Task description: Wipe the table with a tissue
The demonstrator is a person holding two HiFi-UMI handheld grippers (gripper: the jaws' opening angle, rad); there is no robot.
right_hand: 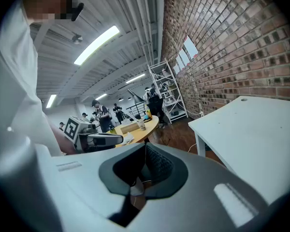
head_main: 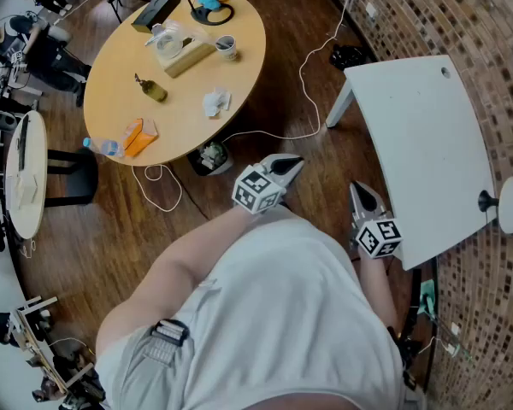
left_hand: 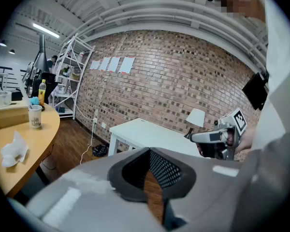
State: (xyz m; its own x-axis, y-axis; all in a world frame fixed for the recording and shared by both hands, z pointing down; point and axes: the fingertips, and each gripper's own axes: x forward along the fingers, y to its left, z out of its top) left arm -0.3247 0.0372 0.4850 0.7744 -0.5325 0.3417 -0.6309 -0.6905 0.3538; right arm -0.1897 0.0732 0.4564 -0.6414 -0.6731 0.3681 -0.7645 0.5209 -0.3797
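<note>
A crumpled white tissue (head_main: pixel 215 102) lies on the round wooden table (head_main: pixel 188 126) near its closer edge. The left gripper view shows it too, tissue (left_hand: pixel 14 150) at the far left. A tissue box (head_main: pixel 186 55) stands farther back on that table. My left gripper (head_main: pixel 294 162) is held over the wooden floor in front of the person's body, well short of the round table, shut and empty. My right gripper (head_main: pixel 356 186) hangs beside the white table (head_main: pixel 419 143), its jaws closed with nothing in them. Each gripper view shows its own jaws meeting at the tip, left gripper (left_hand: pixel 149 151) and right gripper (right_hand: pixel 145 146).
On the round table are a paper cup (head_main: pixel 227 48), a small bottle (head_main: pixel 152 89), an orange packet (head_main: pixel 139 137) and a water bottle (head_main: pixel 105 147). A bin (head_main: pixel 211 156) and white cables (head_main: pixel 303 84) are on the floor. A lamp (head_main: pixel 511 203) stands at the white table's edge. A brick wall runs along the right.
</note>
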